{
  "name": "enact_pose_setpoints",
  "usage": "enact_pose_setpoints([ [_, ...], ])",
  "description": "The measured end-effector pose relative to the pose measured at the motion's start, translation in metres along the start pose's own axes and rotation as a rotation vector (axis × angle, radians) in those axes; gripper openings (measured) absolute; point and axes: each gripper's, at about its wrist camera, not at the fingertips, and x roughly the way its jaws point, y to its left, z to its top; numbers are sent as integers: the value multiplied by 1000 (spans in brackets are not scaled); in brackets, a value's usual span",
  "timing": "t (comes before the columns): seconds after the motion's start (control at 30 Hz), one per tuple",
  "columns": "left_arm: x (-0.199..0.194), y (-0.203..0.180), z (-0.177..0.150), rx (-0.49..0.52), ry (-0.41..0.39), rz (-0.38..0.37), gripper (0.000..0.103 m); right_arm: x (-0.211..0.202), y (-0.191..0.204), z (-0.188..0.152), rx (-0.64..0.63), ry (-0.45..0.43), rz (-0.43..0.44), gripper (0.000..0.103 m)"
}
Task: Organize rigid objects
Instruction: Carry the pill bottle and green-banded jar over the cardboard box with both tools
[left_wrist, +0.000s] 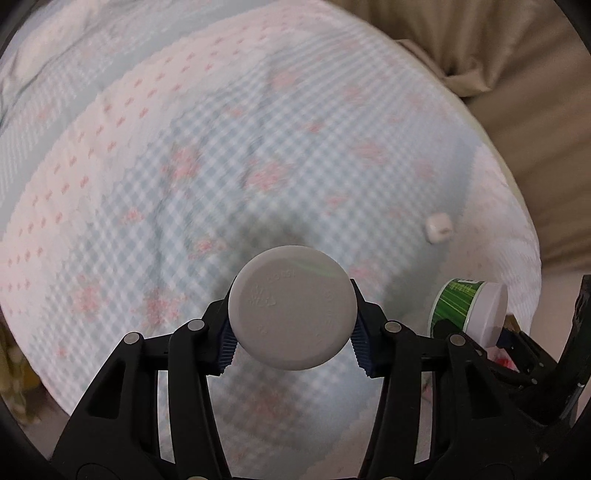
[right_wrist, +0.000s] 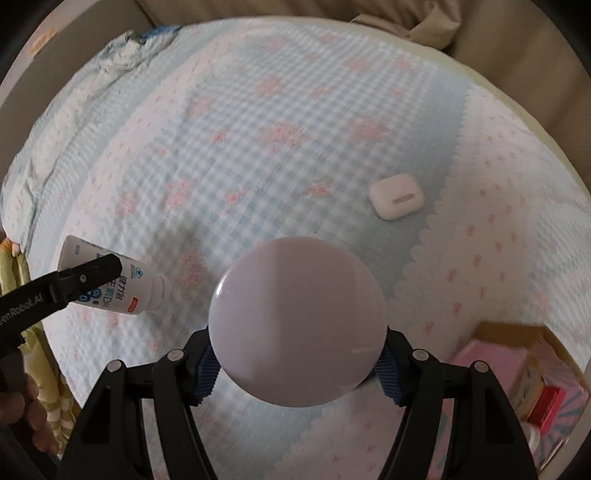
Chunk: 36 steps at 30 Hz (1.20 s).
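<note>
My left gripper (left_wrist: 293, 332) is shut on a white bottle (left_wrist: 292, 308), seen end-on with its round base toward the camera; the same bottle shows from the side with blue print in the right wrist view (right_wrist: 110, 280). My right gripper (right_wrist: 297, 363) is shut on a green-labelled jar with a white lid (right_wrist: 297, 326), lid toward the camera; the jar also shows in the left wrist view (left_wrist: 469, 310). Both are held above the checked bedspread (right_wrist: 258, 147). A small white earbud case (right_wrist: 396, 197) lies on the bedspread ahead and to the right; it also shows in the left wrist view (left_wrist: 438, 227).
A cardboard box (right_wrist: 517, 328) at the lower right holds pink and red packages (right_wrist: 491, 362). Beige fabric (left_wrist: 517, 92) borders the bed on the far and right sides. A crumpled blue-white cloth (right_wrist: 125, 48) lies at the bedspread's far left edge.
</note>
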Motion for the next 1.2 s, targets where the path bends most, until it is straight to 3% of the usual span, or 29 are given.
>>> enact_pose_setpoints([
  [0.33, -105, -80, -36, 156, -103, -98, 47, -103, -26, -50, 110, -112, 38, 66],
  [0.57, -137, -150, -77, 273, -100, -190, 47, -169, -74, -105, 191, -178, 11, 66],
  [0.87, -118, -249, -140, 401, -12, -292, 47, -211, -165, -173, 319, -192, -88, 66],
  [1.03, -88, -292, -167, 472, 41, -287, 47, -208, -212, -195, 389, -168, -119, 66],
  [1.2, -44, -323, -186, 550, 100, -231, 47, -188, -259, -208, 461, -142, -117, 66],
])
